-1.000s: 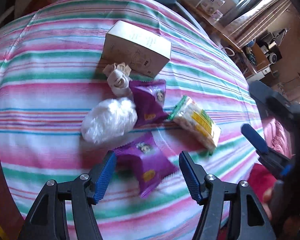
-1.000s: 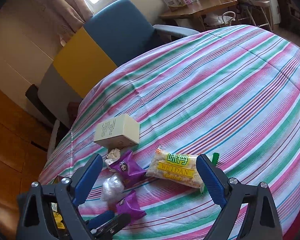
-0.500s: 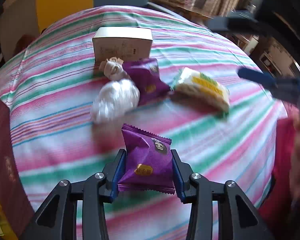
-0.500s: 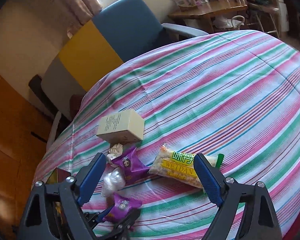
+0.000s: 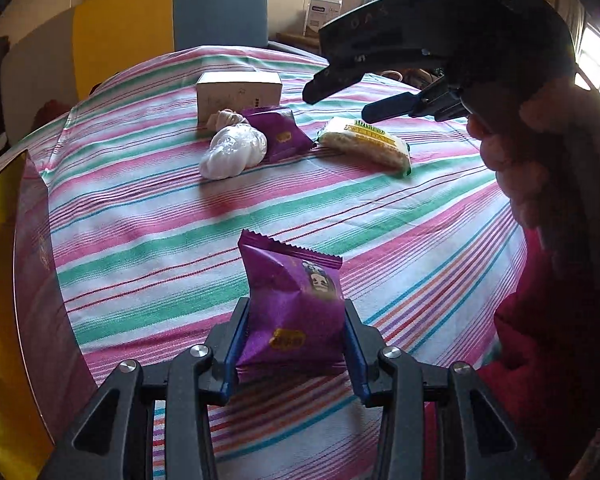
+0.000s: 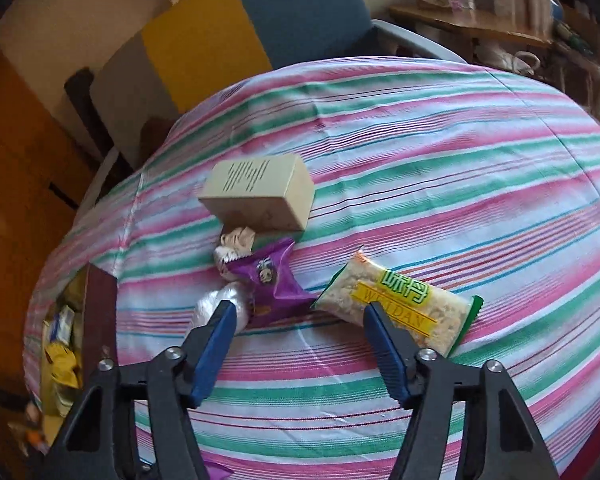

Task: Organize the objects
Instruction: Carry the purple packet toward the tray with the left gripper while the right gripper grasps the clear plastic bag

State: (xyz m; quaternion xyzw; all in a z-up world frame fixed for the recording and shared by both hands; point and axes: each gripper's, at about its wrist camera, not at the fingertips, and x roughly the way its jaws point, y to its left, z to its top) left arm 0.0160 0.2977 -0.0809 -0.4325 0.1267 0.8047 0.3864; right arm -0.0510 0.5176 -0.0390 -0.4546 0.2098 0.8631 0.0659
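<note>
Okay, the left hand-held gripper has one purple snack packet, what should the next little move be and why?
Probably carry the held purple packet left toward the dark open box at the table edge and release it there. The left hand-held gripper already clamps it, and that box seems to hold other packets.

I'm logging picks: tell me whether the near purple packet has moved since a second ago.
Yes. The purple packet, then lying near the white bag, is now clamped in the left gripper, well away from it.
</note>
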